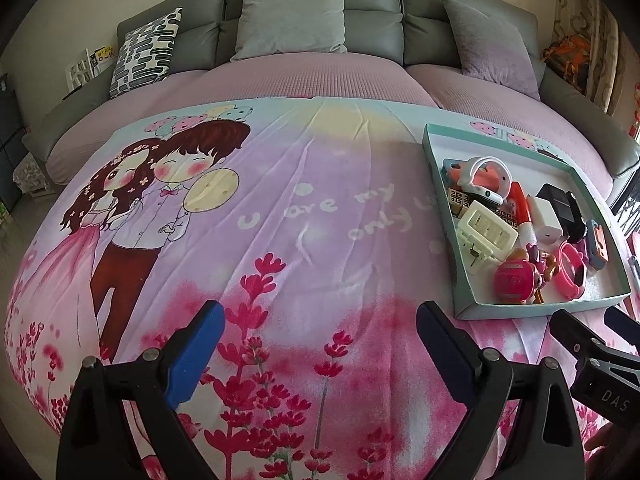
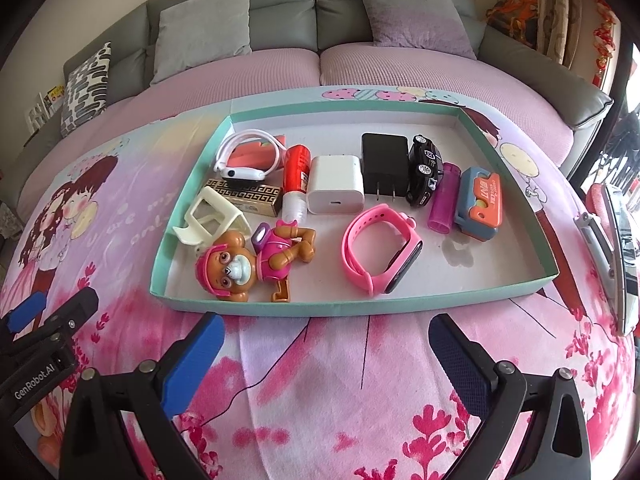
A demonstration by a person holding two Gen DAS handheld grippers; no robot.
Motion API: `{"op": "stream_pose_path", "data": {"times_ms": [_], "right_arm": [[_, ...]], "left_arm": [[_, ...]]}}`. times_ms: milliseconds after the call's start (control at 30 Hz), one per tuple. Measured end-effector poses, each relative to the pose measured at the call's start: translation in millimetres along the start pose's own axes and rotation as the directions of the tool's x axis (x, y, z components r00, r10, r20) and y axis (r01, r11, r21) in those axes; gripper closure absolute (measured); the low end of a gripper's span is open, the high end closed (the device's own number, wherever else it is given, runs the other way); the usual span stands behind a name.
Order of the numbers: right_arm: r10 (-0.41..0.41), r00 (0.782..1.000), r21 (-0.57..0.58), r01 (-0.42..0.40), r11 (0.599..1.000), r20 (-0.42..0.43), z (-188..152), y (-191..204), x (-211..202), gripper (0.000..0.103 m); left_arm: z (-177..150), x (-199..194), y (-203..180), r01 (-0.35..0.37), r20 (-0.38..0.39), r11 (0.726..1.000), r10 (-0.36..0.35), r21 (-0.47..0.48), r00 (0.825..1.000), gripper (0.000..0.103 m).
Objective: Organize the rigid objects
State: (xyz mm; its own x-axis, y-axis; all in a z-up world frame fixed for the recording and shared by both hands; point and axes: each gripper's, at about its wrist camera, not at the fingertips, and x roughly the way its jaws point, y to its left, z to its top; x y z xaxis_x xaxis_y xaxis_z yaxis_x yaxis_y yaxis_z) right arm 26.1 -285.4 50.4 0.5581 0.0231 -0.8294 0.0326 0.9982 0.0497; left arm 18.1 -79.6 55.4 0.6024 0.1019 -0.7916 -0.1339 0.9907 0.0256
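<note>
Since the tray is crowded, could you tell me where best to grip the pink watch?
Grip the pink watch across its strap loop near the front, coming from above with the right tool. The loop stands on edge, with bare tray floor around it.

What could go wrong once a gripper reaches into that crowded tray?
The white charger, black charger and toy car stand packed together, so open fingers going for one may knock its neighbours. The puppy figure lies against the cream holder; lifting it could drag that along. The tray rests on soft blanket and may shift.
</note>
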Motion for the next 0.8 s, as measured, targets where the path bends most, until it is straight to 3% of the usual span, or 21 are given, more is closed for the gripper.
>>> {"op": "stream_pose_path", "data": {"times_ms": [567,800], "right_arm": [[-0.001,1.000,-0.003,0.001,1.000,-0.012,-0.6,1.0,1.8,0.000],[0.001,1.000,-0.003,-0.001,1.000,-0.016,-1.3,1.1,2.5,0.000]], "left_arm": [[-1.4,2.9,2.0,-0.058,-0.017,0.998,0.058,0.006,0.998,0.006],[-1.1,-1.7,1.7,-0.035,0.000,0.999,0.035,0.008,0.999,0.006]]}}
